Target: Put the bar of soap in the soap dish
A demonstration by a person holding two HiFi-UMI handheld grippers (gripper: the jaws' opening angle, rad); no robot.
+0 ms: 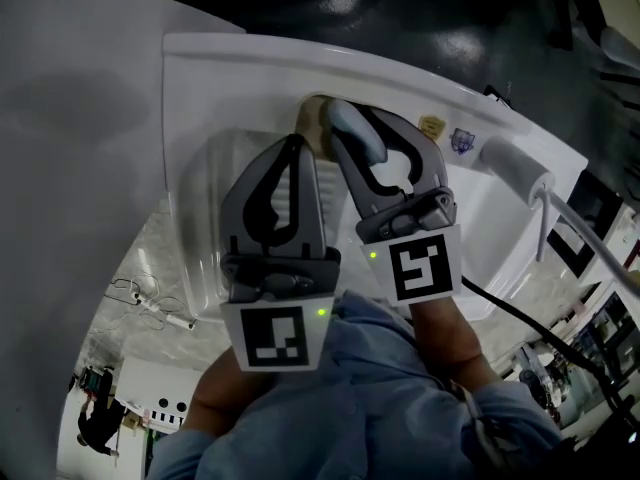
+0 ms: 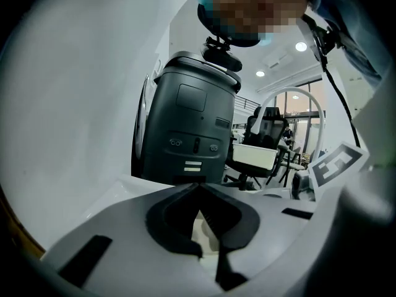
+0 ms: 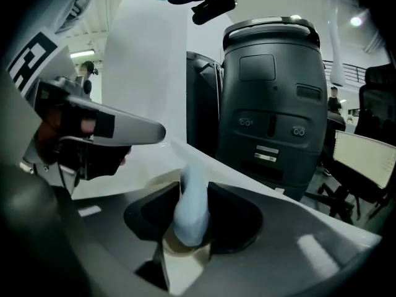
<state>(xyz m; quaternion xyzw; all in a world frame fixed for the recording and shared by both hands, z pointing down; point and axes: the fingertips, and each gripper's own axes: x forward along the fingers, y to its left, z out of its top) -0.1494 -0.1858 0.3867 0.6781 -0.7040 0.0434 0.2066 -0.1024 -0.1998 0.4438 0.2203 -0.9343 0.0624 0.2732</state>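
A pale blue bar of soap (image 1: 358, 133) stands on edge between the jaws of my right gripper (image 1: 345, 120), which is shut on it. In the right gripper view the bar of soap (image 3: 190, 210) hangs just over a tan soap dish (image 3: 184, 257), and I cannot tell if they touch. That soap dish (image 1: 312, 118) sits at the back rim of a white sink (image 1: 200, 223). My left gripper (image 1: 297, 145) is beside it on the left over the sink, its jaws shut with nothing between them. In the left gripper view, the left gripper (image 2: 198, 186) has its tips meeting.
A white tap handle (image 1: 513, 166) juts out at the sink's right side, and a black cable (image 1: 520, 318) runs below it. A tall dark grey machine (image 3: 272, 104) stands beyond the sink. An office chair (image 2: 267, 124) is farther back.
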